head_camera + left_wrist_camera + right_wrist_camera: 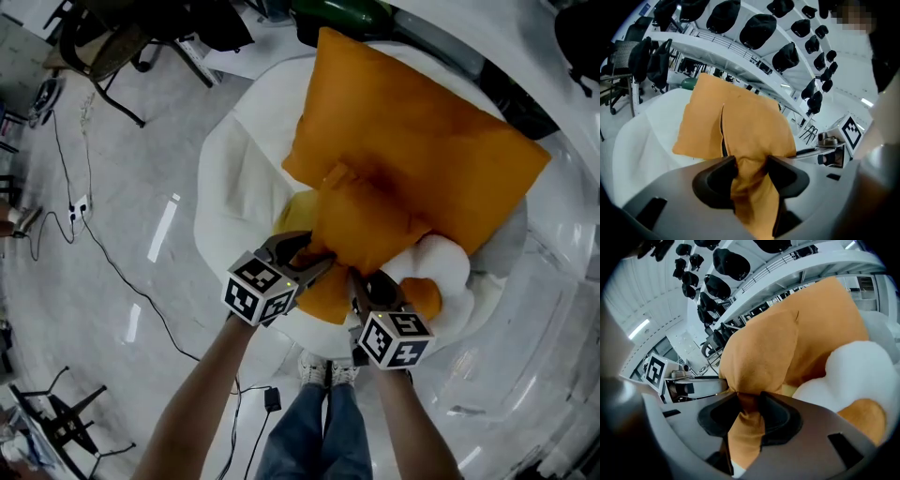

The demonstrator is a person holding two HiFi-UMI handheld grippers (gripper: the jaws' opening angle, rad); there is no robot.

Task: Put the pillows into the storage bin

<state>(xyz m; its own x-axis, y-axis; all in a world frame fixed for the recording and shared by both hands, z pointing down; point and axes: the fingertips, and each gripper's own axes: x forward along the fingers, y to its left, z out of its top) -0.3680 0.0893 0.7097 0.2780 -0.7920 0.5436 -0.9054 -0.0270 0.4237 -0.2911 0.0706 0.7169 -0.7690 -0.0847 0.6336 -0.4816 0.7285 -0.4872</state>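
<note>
Fingers (715, 180) of our left gripper (751, 171) and right gripper (749, 405) each pinch a fold of the orange pillow (422, 159), held above the white pile (234, 187); such thin folds could slip, dropping it.

Even, diffuse white light fills all three views — in the gripper views it comes from bright strips (640, 328) overhead, and in the head view pale glare streaks the glossy floor (164, 225). Shadows are soft, the darkest lying in the folds of the orange pillow (412, 159). Strong fisheye bending curves every straight line, the corners fall to black, and the nearest foreground looks slightly soft.
</note>
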